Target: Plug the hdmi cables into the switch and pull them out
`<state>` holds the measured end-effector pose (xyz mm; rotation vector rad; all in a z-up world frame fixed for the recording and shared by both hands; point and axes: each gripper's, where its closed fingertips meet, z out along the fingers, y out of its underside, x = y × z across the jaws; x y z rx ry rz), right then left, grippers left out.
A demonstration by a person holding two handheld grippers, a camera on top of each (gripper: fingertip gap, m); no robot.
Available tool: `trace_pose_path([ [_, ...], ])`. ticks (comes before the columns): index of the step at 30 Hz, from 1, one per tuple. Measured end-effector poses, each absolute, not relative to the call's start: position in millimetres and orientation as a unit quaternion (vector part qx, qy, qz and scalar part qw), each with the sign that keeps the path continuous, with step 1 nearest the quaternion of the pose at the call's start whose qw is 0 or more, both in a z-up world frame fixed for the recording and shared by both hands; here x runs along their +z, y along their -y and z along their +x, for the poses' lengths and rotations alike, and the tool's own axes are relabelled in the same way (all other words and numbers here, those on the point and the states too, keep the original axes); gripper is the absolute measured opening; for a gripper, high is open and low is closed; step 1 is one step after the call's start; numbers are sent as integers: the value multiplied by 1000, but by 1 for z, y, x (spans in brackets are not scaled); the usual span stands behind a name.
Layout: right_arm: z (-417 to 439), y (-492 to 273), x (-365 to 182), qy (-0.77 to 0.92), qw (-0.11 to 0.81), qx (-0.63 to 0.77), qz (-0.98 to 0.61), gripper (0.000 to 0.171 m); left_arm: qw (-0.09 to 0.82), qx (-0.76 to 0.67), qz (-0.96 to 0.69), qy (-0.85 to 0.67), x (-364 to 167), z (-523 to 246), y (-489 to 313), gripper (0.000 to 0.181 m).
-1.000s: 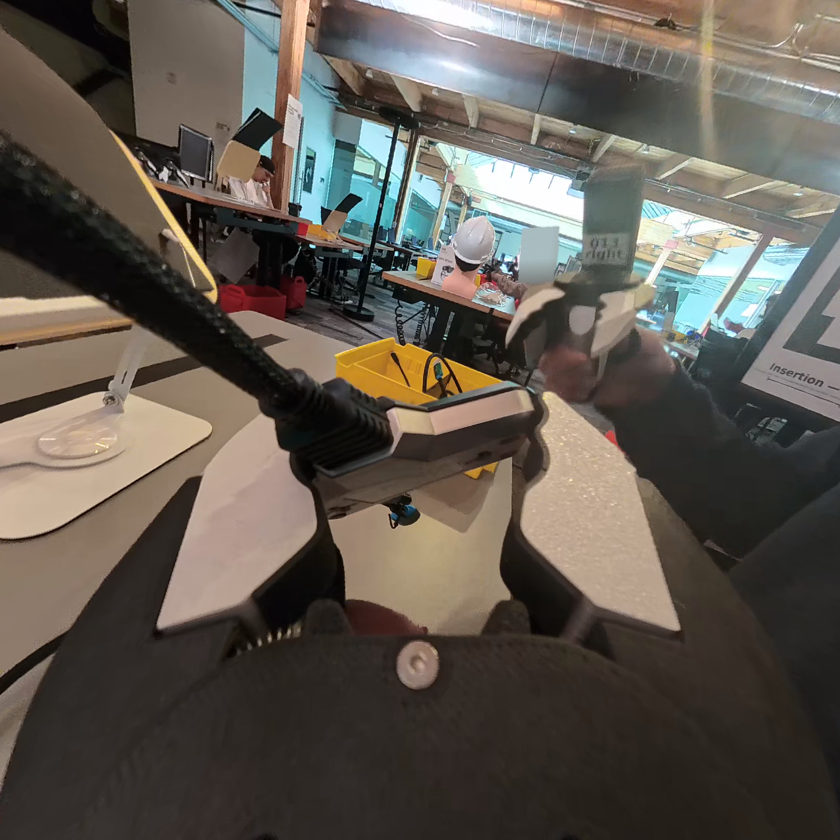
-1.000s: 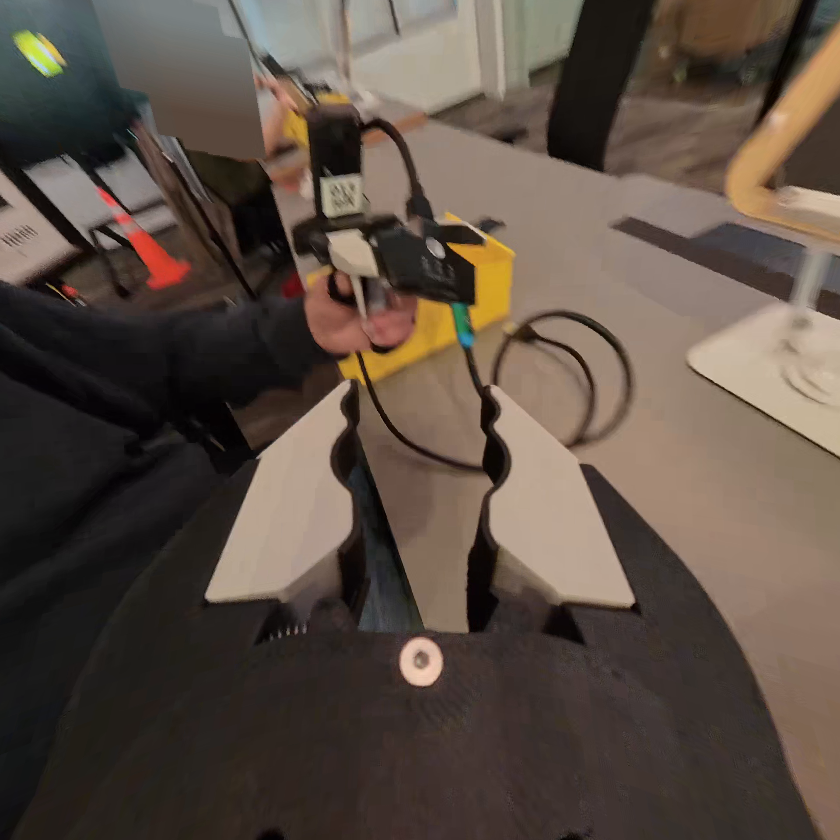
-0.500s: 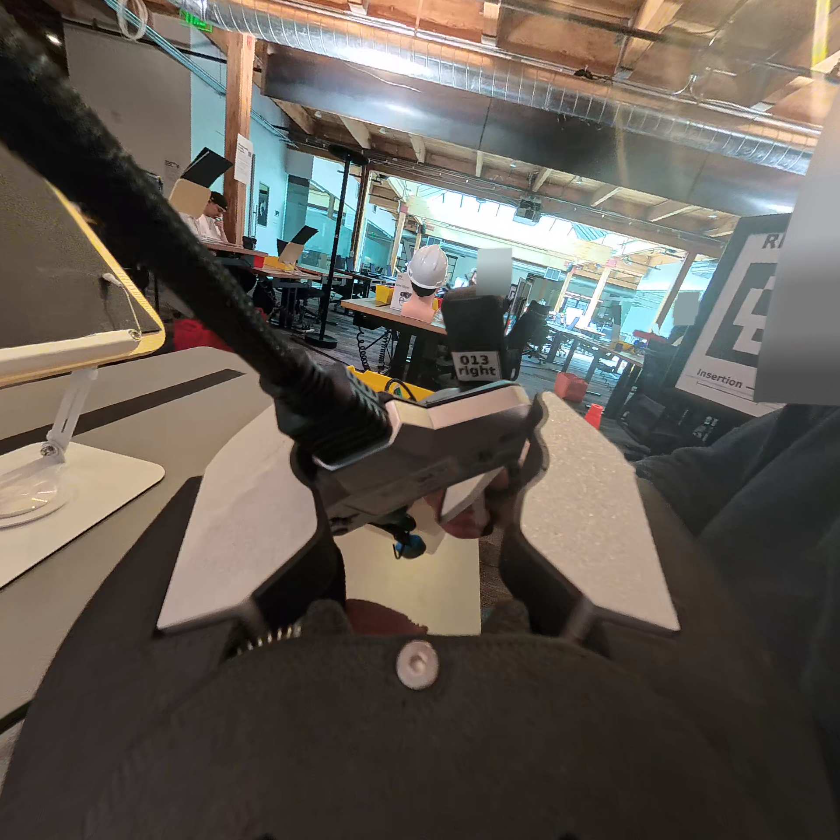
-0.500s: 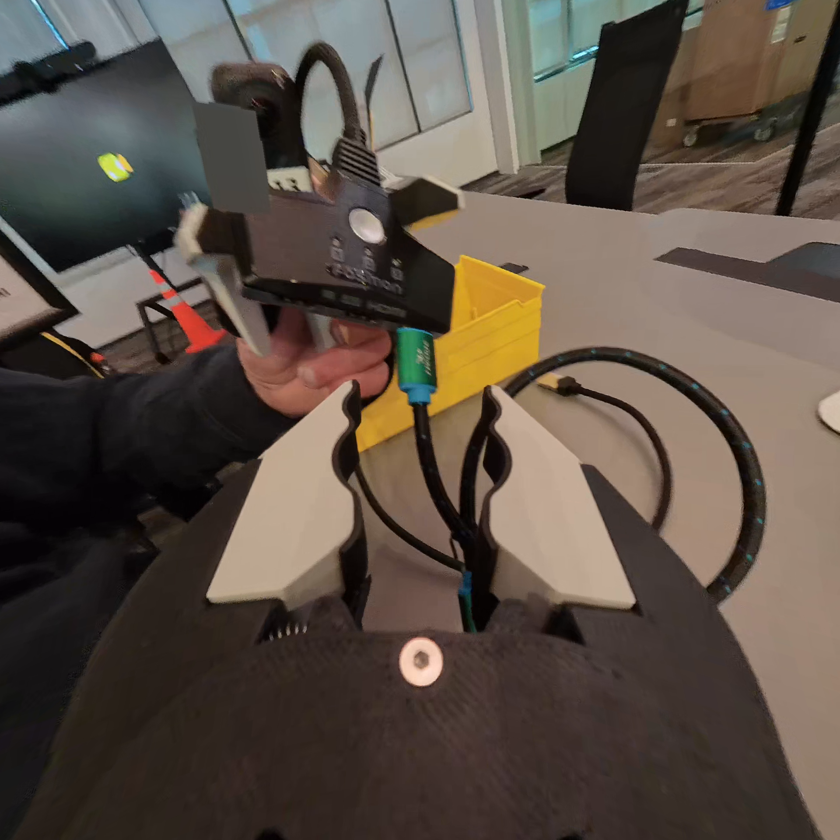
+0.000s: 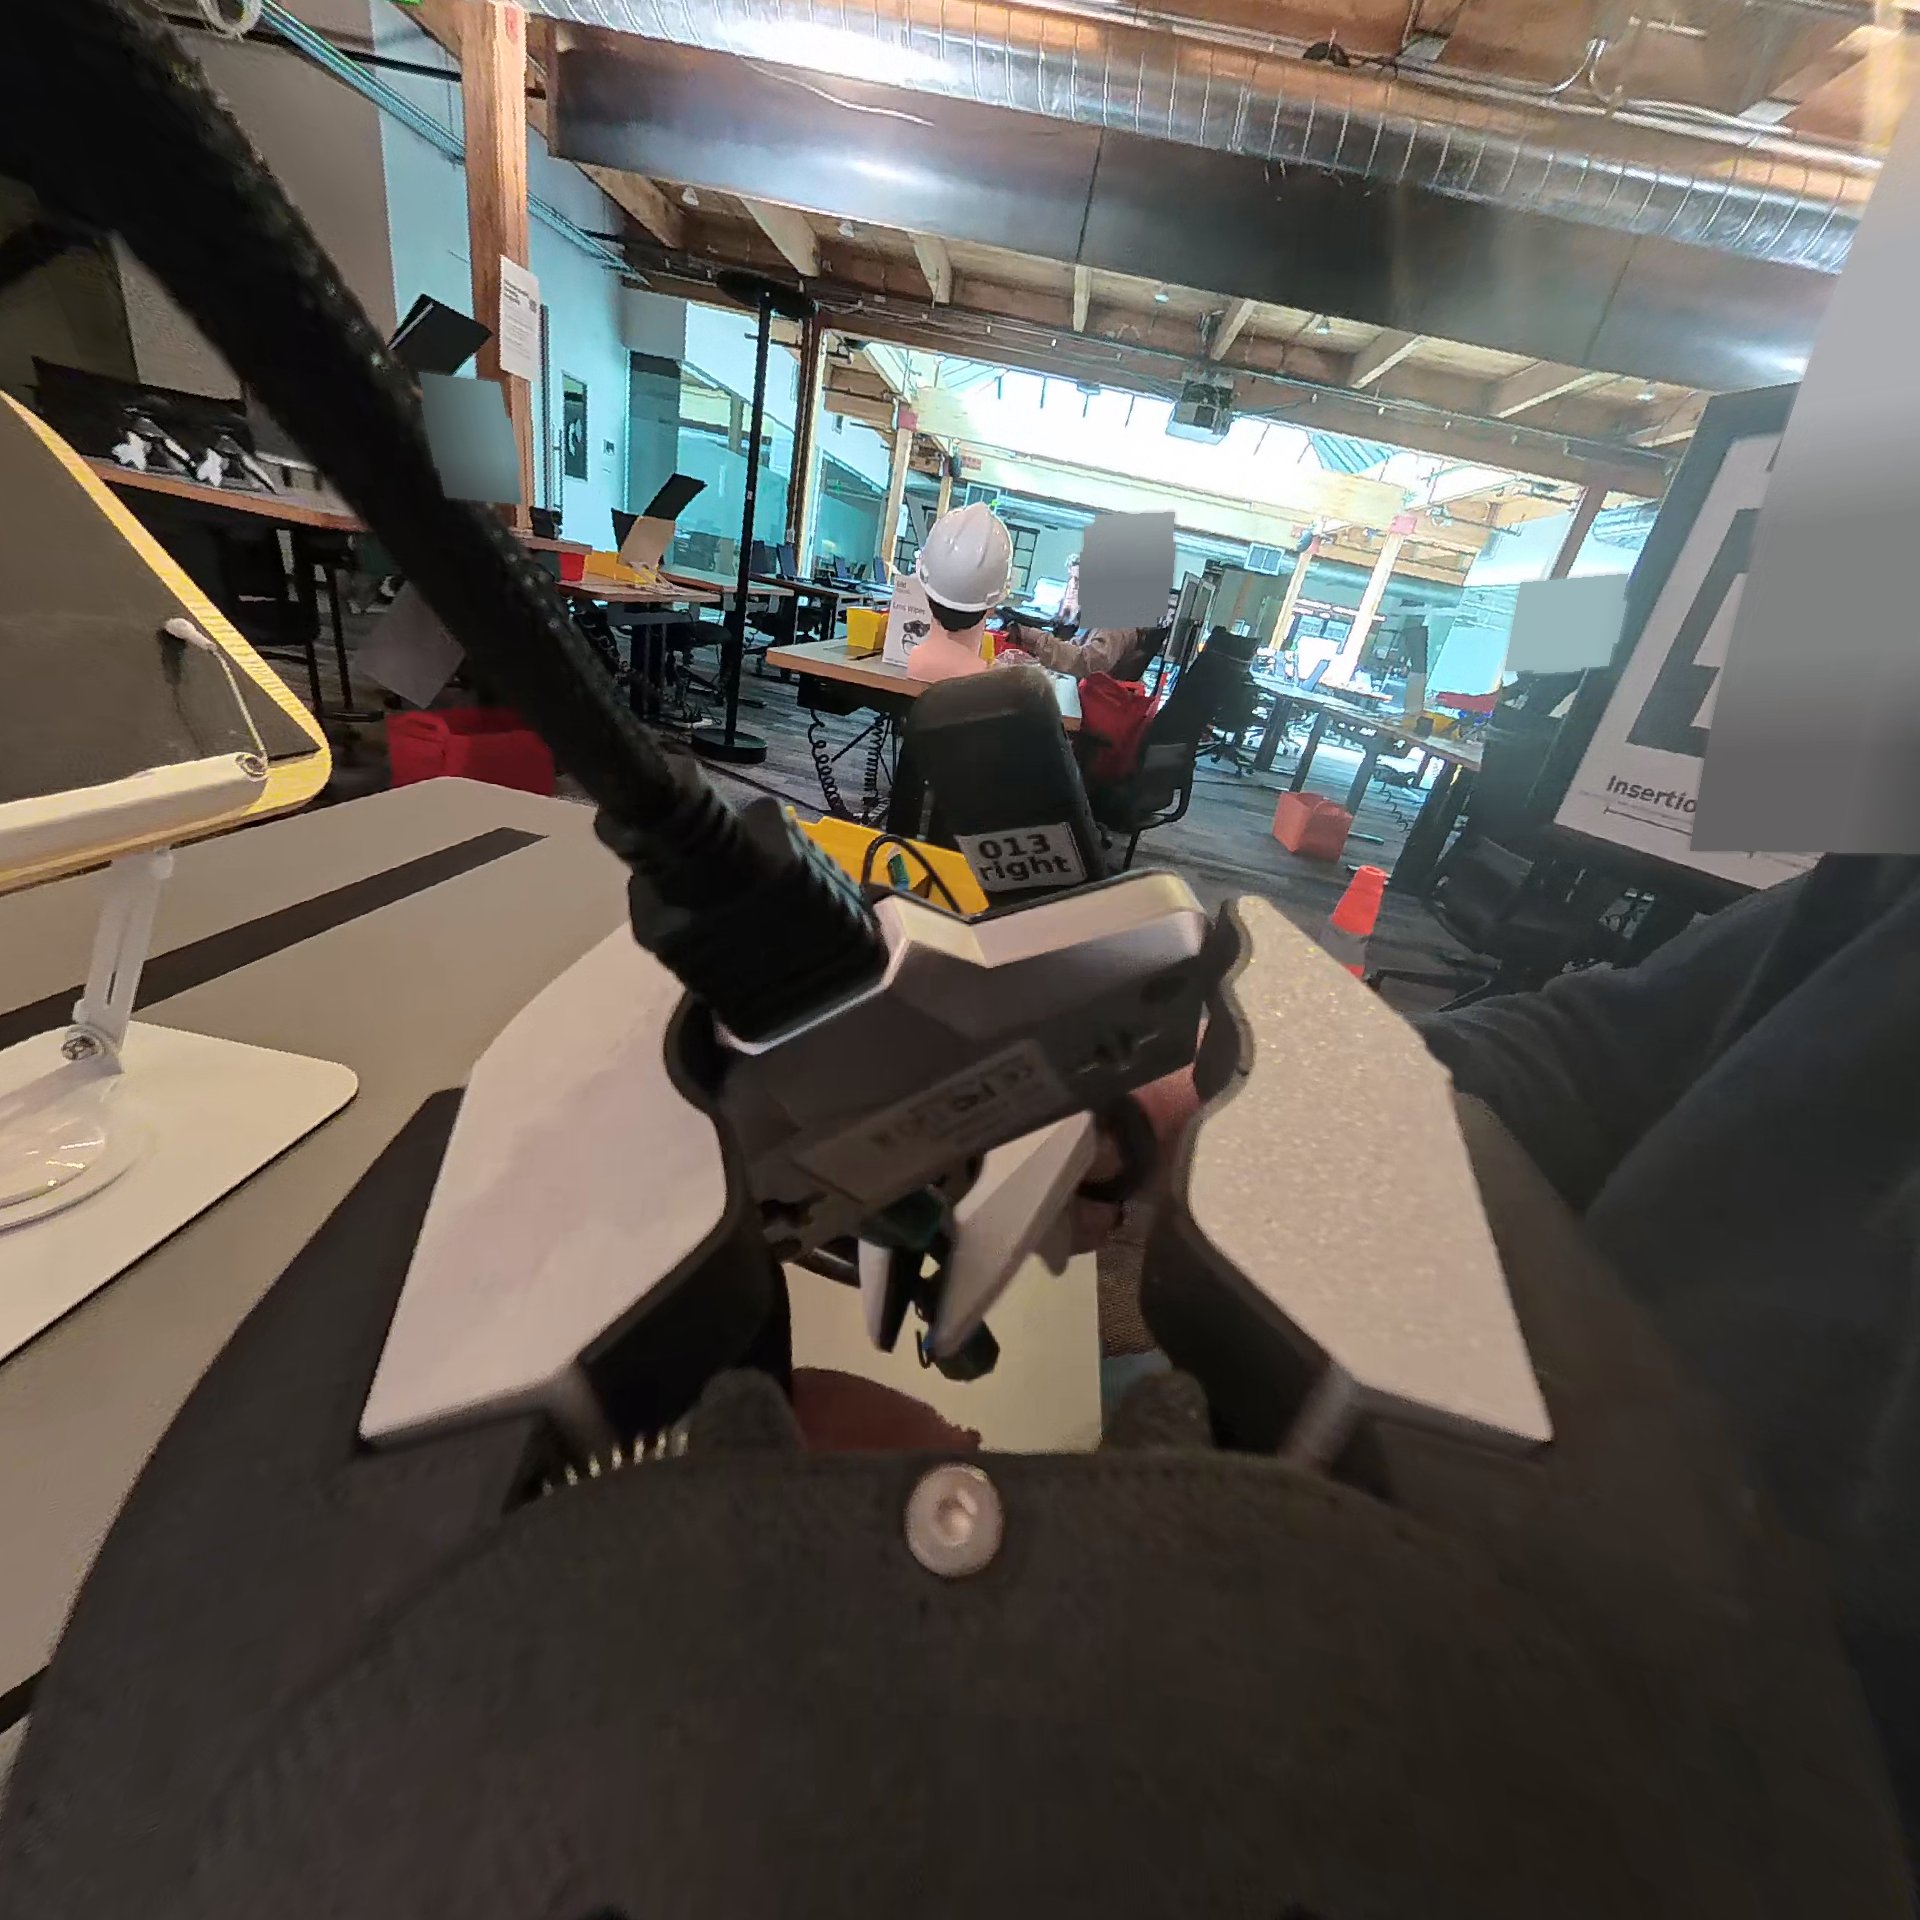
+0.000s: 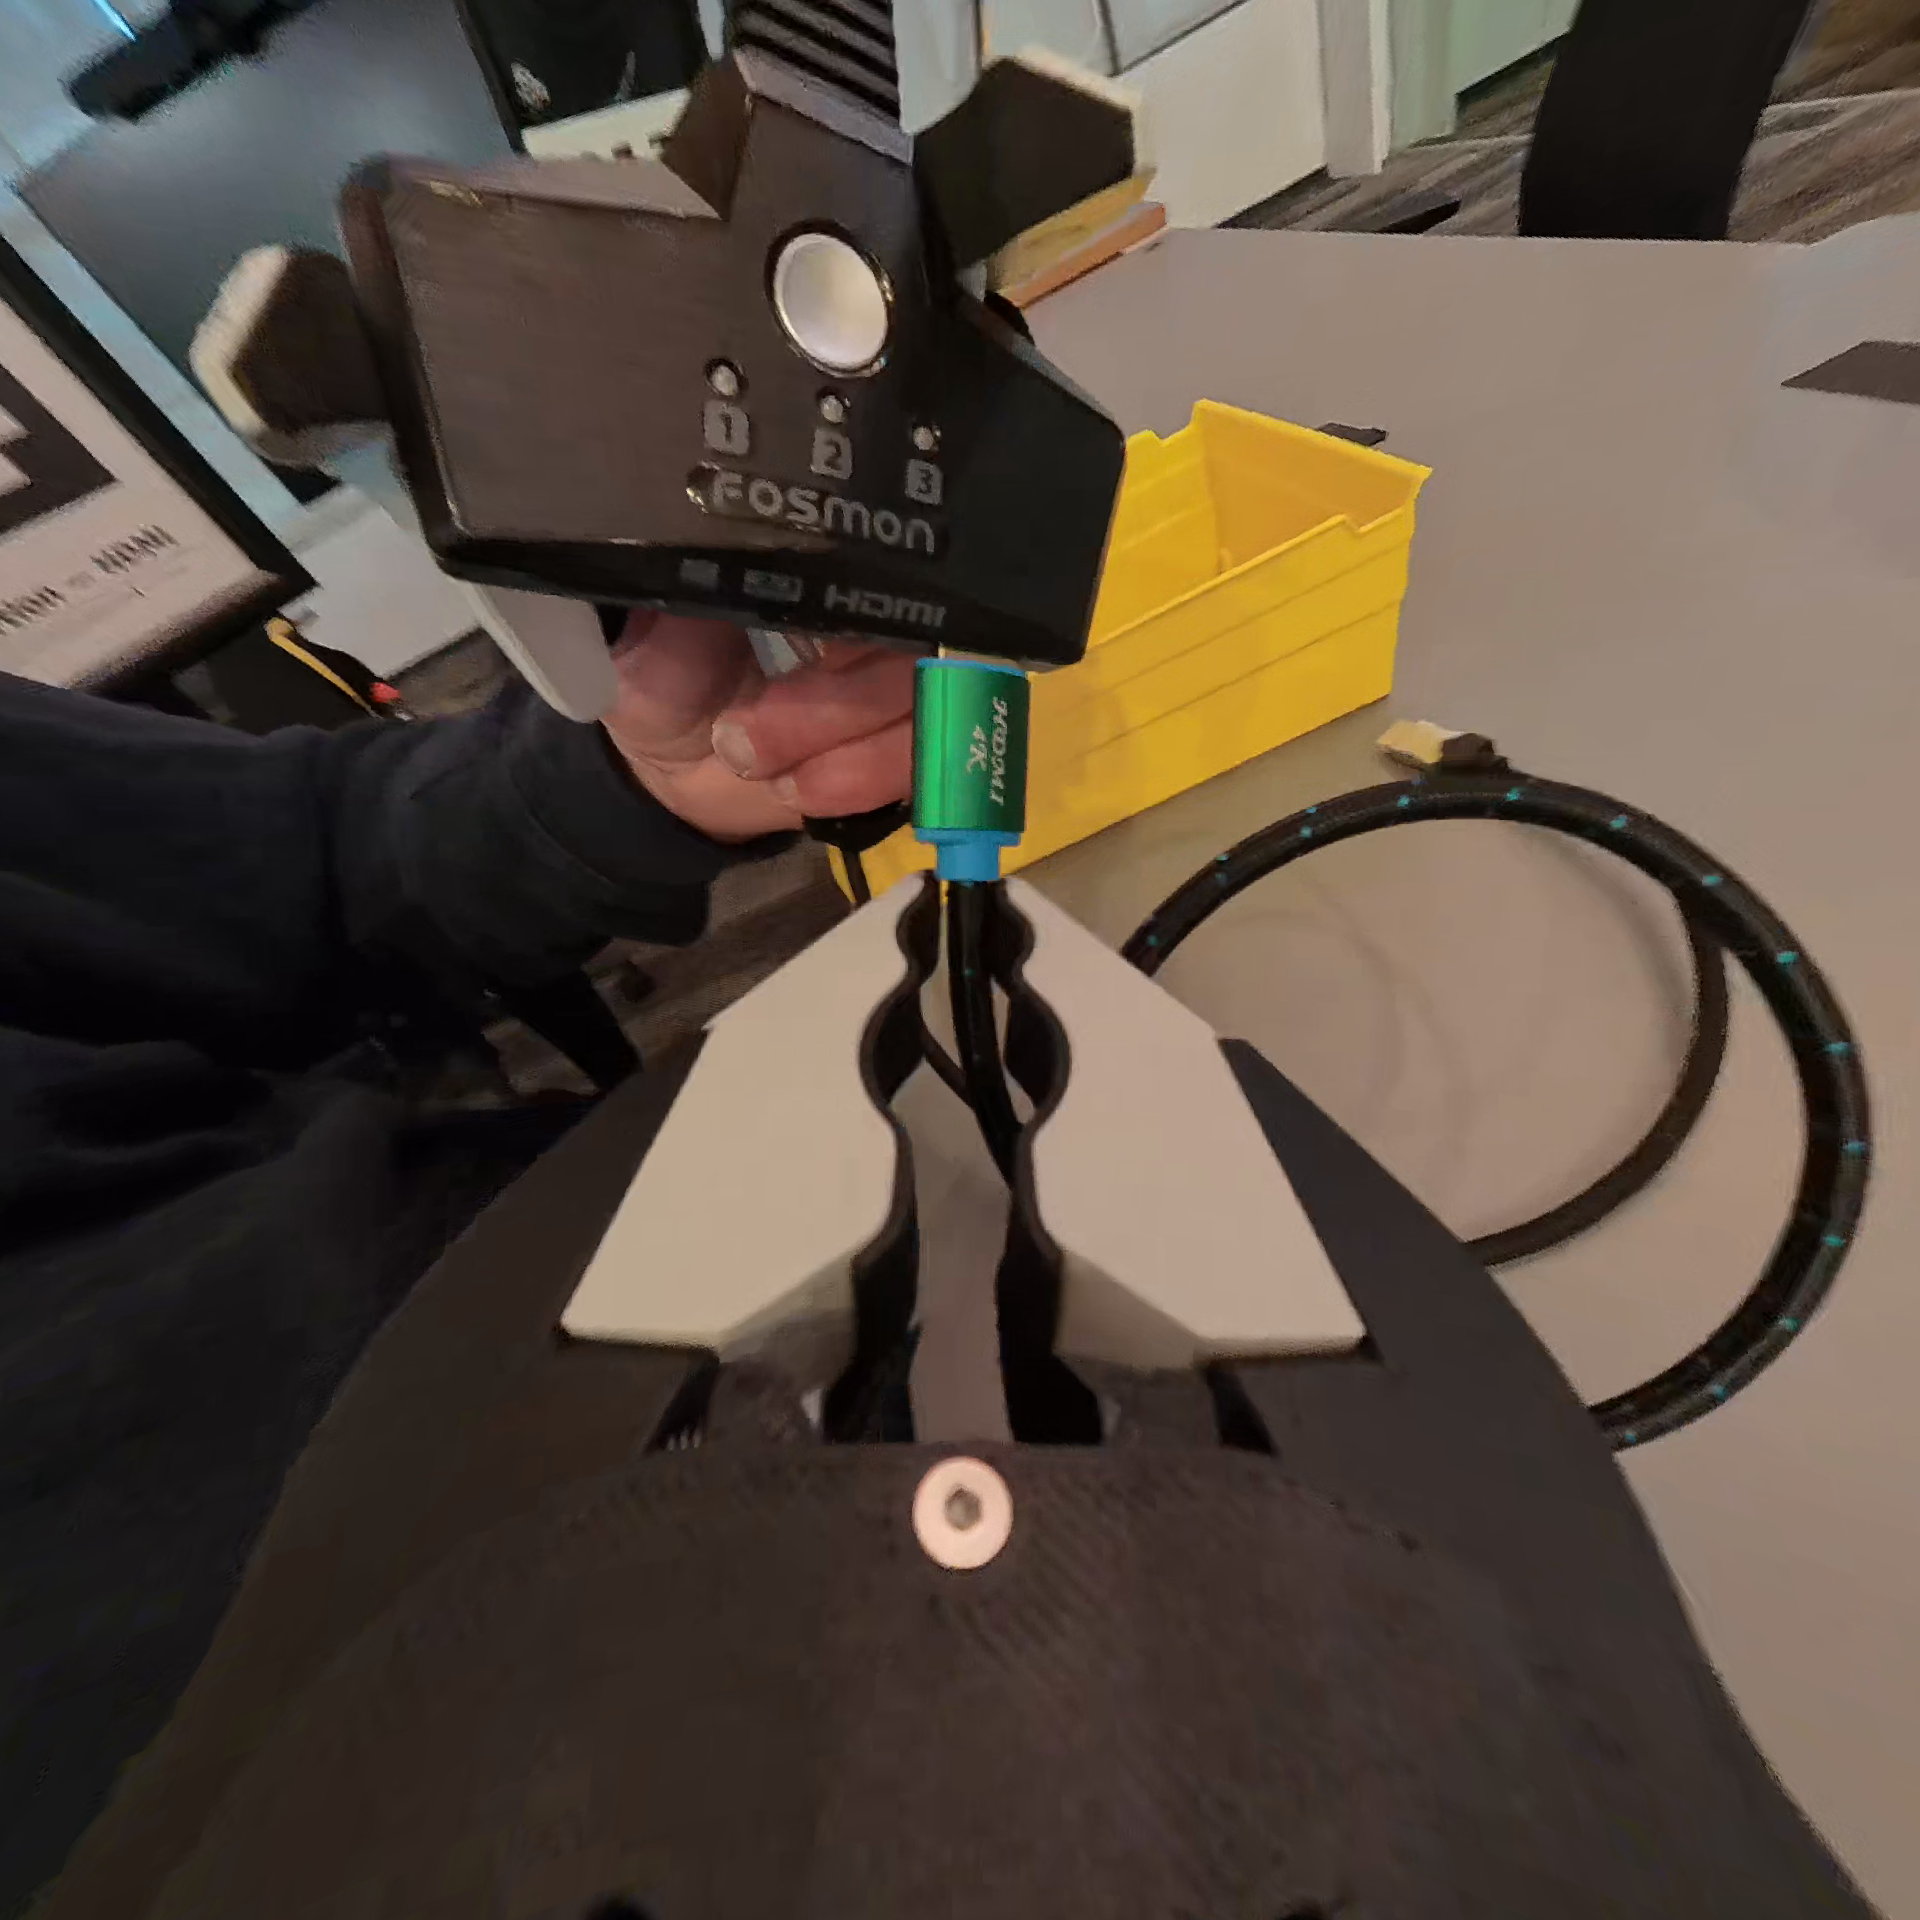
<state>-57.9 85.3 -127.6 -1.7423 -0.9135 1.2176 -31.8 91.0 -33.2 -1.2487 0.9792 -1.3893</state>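
My left gripper (image 5: 956, 997) is shut on the dark HDMI switch (image 5: 987, 1049) and holds it in the air. A thick black braided cable (image 5: 468, 561) is plugged into its top. In the right wrist view the switch (image 6: 644, 416) faces me, and a green HDMI plug (image 6: 968, 748) sits in its lower edge. My right gripper (image 6: 966, 914) is just below that plug, its fingers closed narrowly around the plug's black cable (image 6: 977, 997). The right gripper also shows under the switch in the left wrist view (image 5: 945, 1278).
A yellow bin (image 6: 1247, 582) stands on the grey table (image 6: 1558, 520) behind the switch. The cable's slack lies in a loop (image 6: 1766, 1039), with a loose gold-tipped plug (image 6: 1434, 743) beside it. A white tablet stand (image 5: 156, 1091) is at the left. My right fingertips sit around 10 cm from my left ones.
My right gripper has moved up close under the switch, and its fingers have narrowed around the cable below the green plug. The left gripper still holds the switch.
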Motion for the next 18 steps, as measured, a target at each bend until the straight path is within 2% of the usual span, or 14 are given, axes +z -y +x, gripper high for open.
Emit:
trace_pose_path([
  [4, -53, -86, -129, 384, 405, 447, -699, 3, 487, -576, -513, -409, -34, -32, -90, 90],
  [9, -28, -96, -134, 467, 416, 291, -724, 2, 444, -580, -526, -435, -51, -36, -90, 91],
  [15, -9, -100, -134, 562, 398, 143, -711, 2, 382, -559, -570, -465, -79, -27, -90, 131],
  [18, -8, -100, -133, 581, 394, 131, -700, 2, 378, -556, -572, -471, -84, -26, -89, 133],
])
